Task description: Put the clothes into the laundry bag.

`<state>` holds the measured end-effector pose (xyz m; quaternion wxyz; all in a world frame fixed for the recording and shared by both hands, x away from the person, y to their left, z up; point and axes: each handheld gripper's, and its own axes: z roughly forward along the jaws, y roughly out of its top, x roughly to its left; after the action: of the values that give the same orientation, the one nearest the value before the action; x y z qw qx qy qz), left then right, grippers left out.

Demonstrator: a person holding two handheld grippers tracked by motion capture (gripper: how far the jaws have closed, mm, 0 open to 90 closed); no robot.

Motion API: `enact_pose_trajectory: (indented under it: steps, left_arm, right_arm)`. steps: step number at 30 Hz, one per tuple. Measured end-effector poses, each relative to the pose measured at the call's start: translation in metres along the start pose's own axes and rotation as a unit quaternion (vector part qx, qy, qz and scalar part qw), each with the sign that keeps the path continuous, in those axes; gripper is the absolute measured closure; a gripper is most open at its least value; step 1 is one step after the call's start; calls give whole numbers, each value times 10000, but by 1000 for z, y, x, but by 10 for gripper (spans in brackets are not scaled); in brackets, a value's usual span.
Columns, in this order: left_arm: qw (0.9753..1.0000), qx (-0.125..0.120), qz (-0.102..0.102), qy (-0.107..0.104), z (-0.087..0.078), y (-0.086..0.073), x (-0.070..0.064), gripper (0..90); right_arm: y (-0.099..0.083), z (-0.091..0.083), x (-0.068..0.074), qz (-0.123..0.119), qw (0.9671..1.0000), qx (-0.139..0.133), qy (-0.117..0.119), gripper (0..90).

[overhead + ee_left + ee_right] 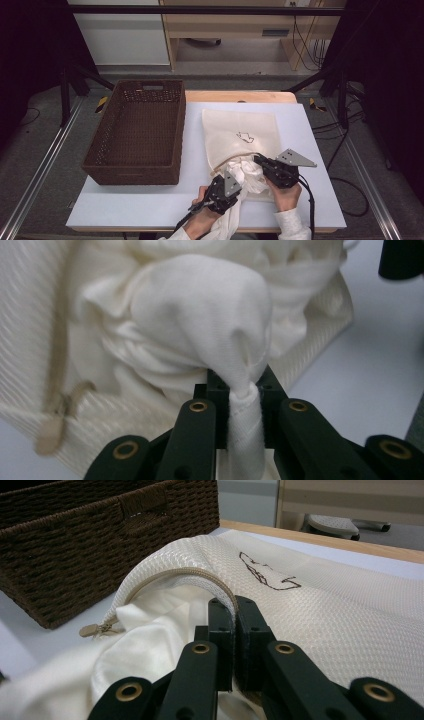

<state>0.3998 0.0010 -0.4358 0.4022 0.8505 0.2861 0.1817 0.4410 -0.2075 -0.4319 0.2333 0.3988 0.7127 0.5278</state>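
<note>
High view first: we are looking down on a white table [150,200] where a cream mesh laundry bag [240,131] is lying flat, just right of centre, with a small dark drawing on its upper face. A white cloth [245,176] is bunching out of the bag's open mouth at the near end and trailing toward the table's near edge. We are holding the left gripper [223,189] at the near left of that mouth, and its jaws are pressing together on a fold of the cloth. In the left gripper view, the cloth [200,315] is bulging just beyond the jaws, with a narrow hemmed strip pinched between them, and the bag's ribbed fabric [30,320] is lying behind and to the left. We are holding the right gripper [262,162] at the right side of the mouth. In the right gripper view, its jaws are closing on the bag's zippered edge [190,577], lifting that rim into an arch over the cloth [150,640] inside, and a tan zipper pull [97,628] is hanging at the arch's left end. A dark brown wicker basket [137,132] is sitting on the table's left side, well apart from the bag.
</note>
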Motion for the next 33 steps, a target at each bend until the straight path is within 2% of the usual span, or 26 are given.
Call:
enact_pose_trajectory:
  steps: [2,4,7,9,12,15,17,18,20,22,23,26,28,29,31,33]
  left_arm:
    - [10000,-17,48,74,11,15,3,815]
    - [9999,1,78,143,22,23,7,815]
    - [9995,-76,1,316,35,32,15,814]
    - [9990,-81,-111,434,43,34,22,811]
    - [9980,38,-108,614,59,32,32,797]
    - [9979,28,-213,605,66,27,40,785]
    - [9980,-19,-174,613,65,25,39,780]
    - [9981,-1,-53,621,63,24,38,761]
    - [9989,-75,-38,461,50,19,36,630]
    - [9996,-163,-177,141,37,16,37,443]
    - [9996,-187,-186,66,30,15,36,380]
    - [9996,-268,-83,-42,9,8,32,333]
    - [9997,-200,-31,-128,-1,0,27,311]
    - [9999,-87,-68,-117,-3,-5,24,306]
    - [9997,63,-80,-244,0,-16,20,296]
    - [9992,263,-82,-288,9,-26,15,300]
  right_arm:
    - [1,-1,-1,14,10000,-29,-6,872]
    - [1,-2,-1,26,10000,-52,-2,872]
    - [2,-5,-2,36,9999,-104,-58,873]
    - [3,-7,-4,46,9998,-152,-72,873]
    - [5,-10,-3,50,9998,-189,-29,873]
    - [6,-10,-2,30,9998,-173,-12,873]
    - [5,-9,-2,38,9999,-147,-8,873]
    - [4,-8,-2,22,9999,-128,-10,873]
    - [2,-7,-3,24,9999,-100,-52,872]
    - [1,-6,-4,46,9999,-88,-46,872]
    - [1,-6,-4,42,9999,-87,-43,872]
    - [1,-6,-4,34,10000,-74,-49,872]
    - [0,-6,-4,28,9999,-85,-67,871]
    - [0,-7,-4,32,9999,-88,-62,871]
    - [0,-6,-4,36,9999,-76,-57,871]
    - [0,-5,-3,-8,10000,-63,-72,871]
